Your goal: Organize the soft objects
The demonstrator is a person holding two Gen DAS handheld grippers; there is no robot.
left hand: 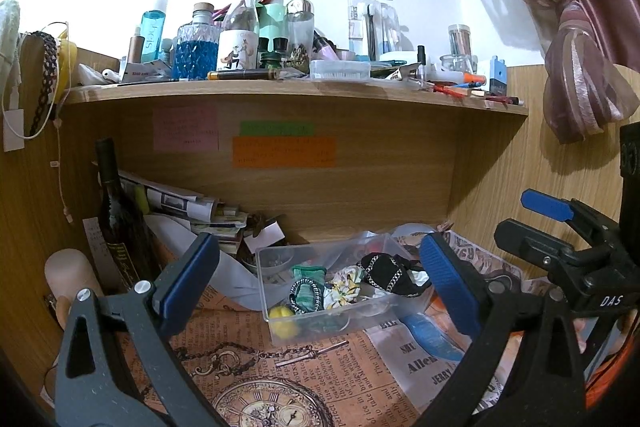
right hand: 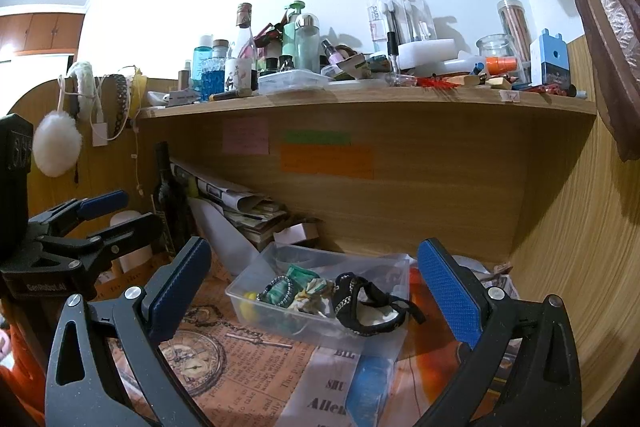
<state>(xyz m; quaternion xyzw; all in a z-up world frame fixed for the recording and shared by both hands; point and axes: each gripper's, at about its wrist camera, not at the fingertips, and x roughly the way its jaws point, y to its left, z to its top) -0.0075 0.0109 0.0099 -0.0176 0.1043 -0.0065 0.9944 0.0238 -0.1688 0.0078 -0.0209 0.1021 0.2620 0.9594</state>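
Left gripper (left hand: 320, 275): held wide open with nothing between the blue pads; the jaws frame the clear plastic box from the near side, above the counter.
Right gripper (right hand: 316, 287): likewise spread wide and empty; the same box is seen between its fingers, just ahead. In the left wrist view this gripper (left hand: 536, 223) is seen at the right edge, the letters "DAS" printed on its body.
Clear plastic box (left hand: 280, 323): set on the counter, under the shelf, lid off; the soft things are gathered inside it.
Black chain-trimmed fabric piece (left hand: 386, 275): laid at the box's right end, partly draped over the rim in the right wrist view (right hand: 366, 301).
Floral scrunchie (left hand: 342, 287): in the middle of the box, touching the black piece.
Green chain-edged band (left hand: 306, 293): just left of the scrunchie, with a green cloth (left hand: 308, 271) behind it.
Yellow item (left hand: 282, 317): in the box's near left corner; its kind cannot be told.
Counter (left hand: 320, 367): covered by vintage newspaper-print paper with a pocket-watch picture; "Allen" and "JERRY" can be read.
Wine bottle (left hand: 116, 215): upright at the left; label writing too small to read.
Sticky notes (left hand: 284, 151): pink, green and orange on the back panel; writing illegible.
Shelf (left hand: 280, 89): crowded with bottles; toothbrush pack lettering unreadable.
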